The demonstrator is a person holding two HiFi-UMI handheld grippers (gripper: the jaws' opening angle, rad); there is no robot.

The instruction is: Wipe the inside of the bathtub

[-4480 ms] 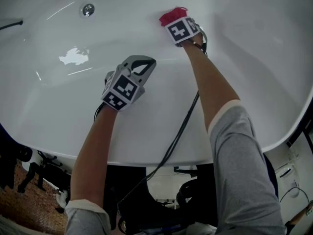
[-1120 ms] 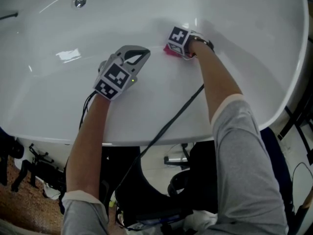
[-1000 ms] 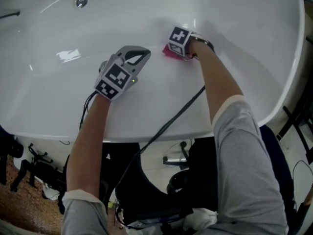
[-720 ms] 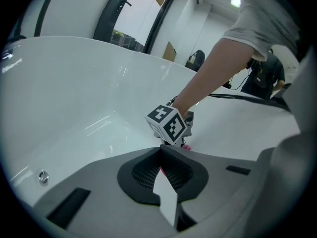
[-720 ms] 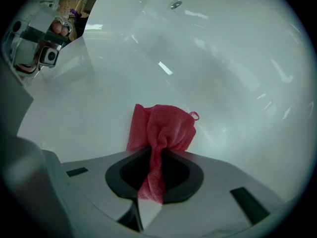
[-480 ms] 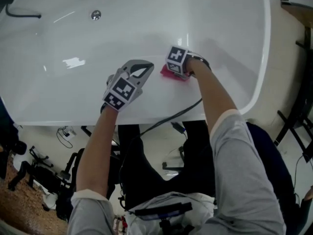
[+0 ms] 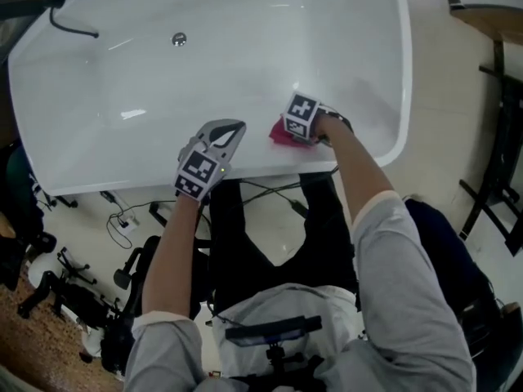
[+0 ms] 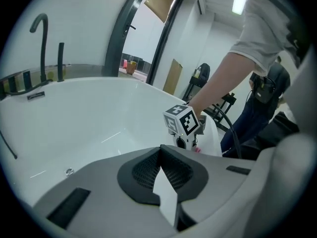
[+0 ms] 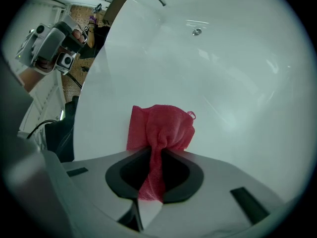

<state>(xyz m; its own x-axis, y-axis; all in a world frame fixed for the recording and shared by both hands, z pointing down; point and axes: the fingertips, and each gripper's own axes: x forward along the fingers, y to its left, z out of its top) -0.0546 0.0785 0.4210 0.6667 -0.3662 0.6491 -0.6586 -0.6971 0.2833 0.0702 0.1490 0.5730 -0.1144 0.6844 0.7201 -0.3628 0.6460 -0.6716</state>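
The white bathtub (image 7: 163, 72) fills the upper head view. A red cloth (image 7: 280, 135) lies against its near inner wall, just below the rim, and my right gripper (image 7: 292, 127) is shut on it. In the right gripper view the cloth (image 9: 161, 128) bunches out of the closed jaws (image 9: 152, 167) and presses on the white wall. My left gripper (image 7: 222, 131) hovers over the near rim, to the left of the cloth, shut with nothing in it. The left gripper view shows its jaws (image 8: 161, 155) meeting, with the right gripper's marker cube (image 8: 184, 123) beyond.
The drain (image 7: 178, 38) sits far up the tub floor. A black hose (image 7: 69, 23) hangs over the tub's far left corner, by a dark faucet (image 8: 42, 38). Cables (image 7: 278, 193) run under the near rim. Dark stands (image 7: 73, 300) crowd the floor at left, a black frame (image 7: 494, 121) at right.
The right gripper has drawn the red cloth from the far inner wall near the drain back to the near wall. The head camera has pulled back, showing the whole tub.
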